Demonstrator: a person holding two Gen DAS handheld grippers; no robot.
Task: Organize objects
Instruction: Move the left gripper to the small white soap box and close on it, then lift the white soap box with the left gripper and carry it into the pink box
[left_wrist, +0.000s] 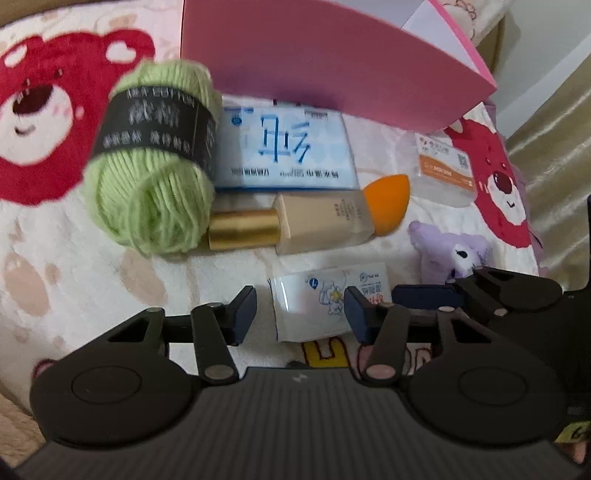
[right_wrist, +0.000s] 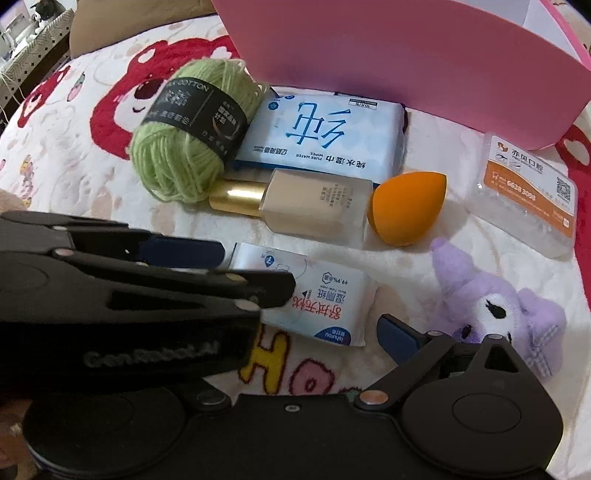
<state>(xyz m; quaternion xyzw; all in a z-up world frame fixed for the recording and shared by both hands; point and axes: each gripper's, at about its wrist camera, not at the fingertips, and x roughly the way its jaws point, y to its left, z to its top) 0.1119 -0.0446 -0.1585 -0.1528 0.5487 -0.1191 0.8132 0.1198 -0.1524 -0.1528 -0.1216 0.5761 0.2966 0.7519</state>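
Note:
A small white wet-wipe pack (left_wrist: 314, 306) (right_wrist: 325, 306) lies flat on the bear blanket. My left gripper (left_wrist: 301, 314) (right_wrist: 243, 273) straddles it, open: one pad is at the pack's right edge and a strip of blanket shows by the other pad. My right gripper (right_wrist: 295, 328) stands wide open just to the right. Its one visible finger (right_wrist: 399, 336) (left_wrist: 424, 295) sits beside a purple plush toy (right_wrist: 498, 314) (left_wrist: 454, 254), and the left gripper's body hides the other. Nothing is held.
Behind lie a green yarn ball (left_wrist: 155, 177) (right_wrist: 192, 133), a blue wipes pack (left_wrist: 288, 147) (right_wrist: 325, 136), a gold-capped foundation bottle (left_wrist: 317, 221) (right_wrist: 314, 206), an orange sponge (left_wrist: 388, 203) (right_wrist: 406, 210) and a clear labelled box (left_wrist: 443, 170) (right_wrist: 528, 199). A pink box (left_wrist: 332, 55) (right_wrist: 406, 48) stands at the back.

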